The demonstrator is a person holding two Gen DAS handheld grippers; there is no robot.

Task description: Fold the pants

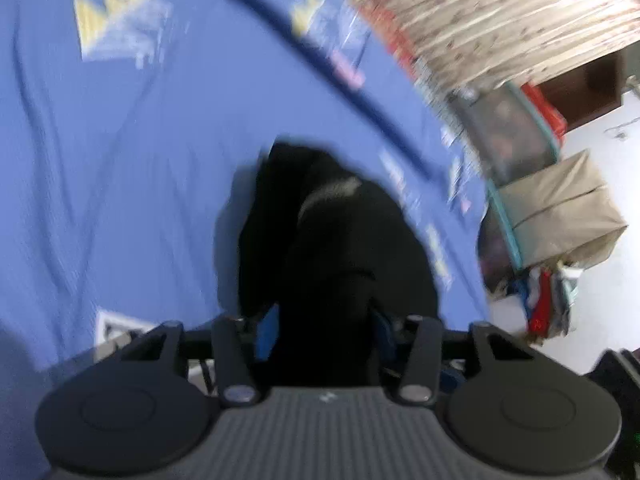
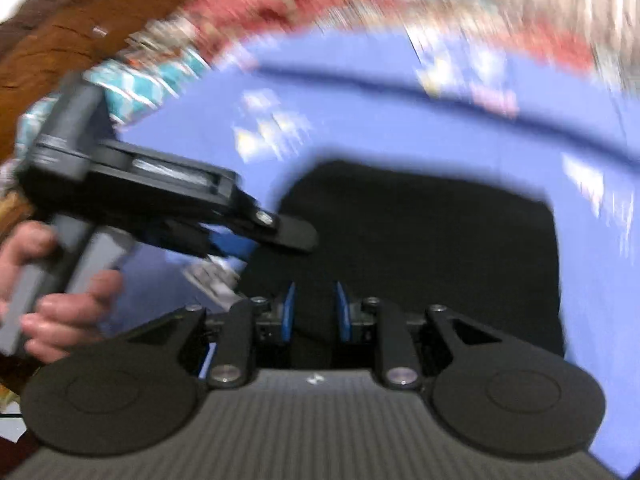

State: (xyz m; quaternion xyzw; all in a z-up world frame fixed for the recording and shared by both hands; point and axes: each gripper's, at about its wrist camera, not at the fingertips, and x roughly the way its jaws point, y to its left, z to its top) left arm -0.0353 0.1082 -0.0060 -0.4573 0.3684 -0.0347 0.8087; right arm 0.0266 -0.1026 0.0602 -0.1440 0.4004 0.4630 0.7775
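- The left gripper point(image 1: 325, 316) is clenching a bunched fold of the black pants point(image 1: 340, 236) over the blue bedsheet point(image 1: 120, 160).
- The right gripper point(image 2: 316, 312) is hovering over the pants, blue pads point(image 2: 289, 308) released.

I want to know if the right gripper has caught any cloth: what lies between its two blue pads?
Black pants fabric shows in the gap between the pads, seen in the right wrist view.
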